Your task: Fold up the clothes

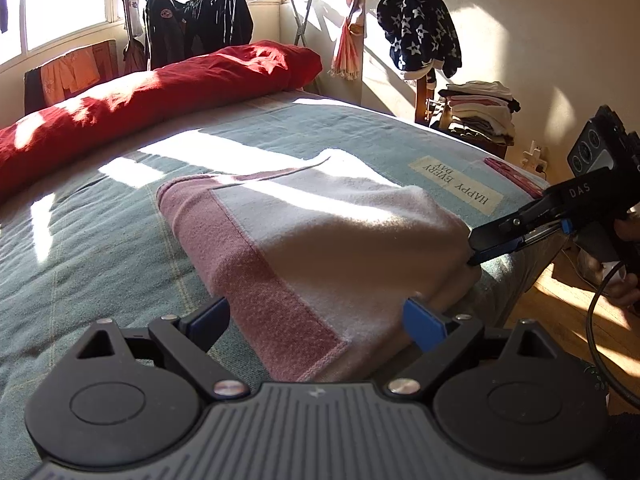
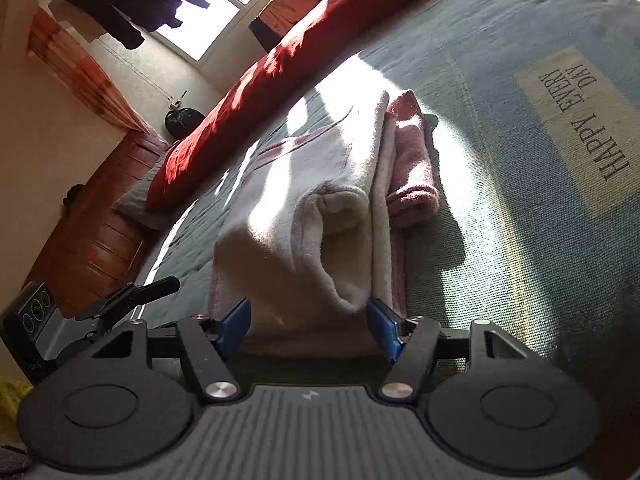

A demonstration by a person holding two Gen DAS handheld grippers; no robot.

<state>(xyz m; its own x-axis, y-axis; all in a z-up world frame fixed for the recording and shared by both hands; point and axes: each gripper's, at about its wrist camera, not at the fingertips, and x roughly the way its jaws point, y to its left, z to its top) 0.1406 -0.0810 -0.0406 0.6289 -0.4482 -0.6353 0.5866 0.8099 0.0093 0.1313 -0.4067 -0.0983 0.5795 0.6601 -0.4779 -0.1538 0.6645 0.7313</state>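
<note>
A folded white fleece garment with a pink band [image 1: 320, 232] lies on the blue-green bedspread [image 1: 100, 240] near the bed's front edge. My left gripper [image 1: 318, 322] stands open, its blue pads wide on either side of the garment's near end. My right gripper [image 2: 308, 322] is open too; a loose rolled fold of the garment [image 2: 304, 208] lies between its pads without being pinched. In the left wrist view the right gripper [image 1: 480, 256] sits at the garment's right corner. The left gripper [image 2: 160, 284] shows at the left of the right wrist view.
A long red pillow [image 1: 160, 88] runs along the far side of the bed. Behind it stands a drying rack with dark clothes [image 1: 200, 20]. A stack of folded clothes [image 1: 480, 112] sits on a chair at the right, beside the wooden floor [image 1: 560, 300]. A wooden dresser [image 2: 100, 232] stands past the bed.
</note>
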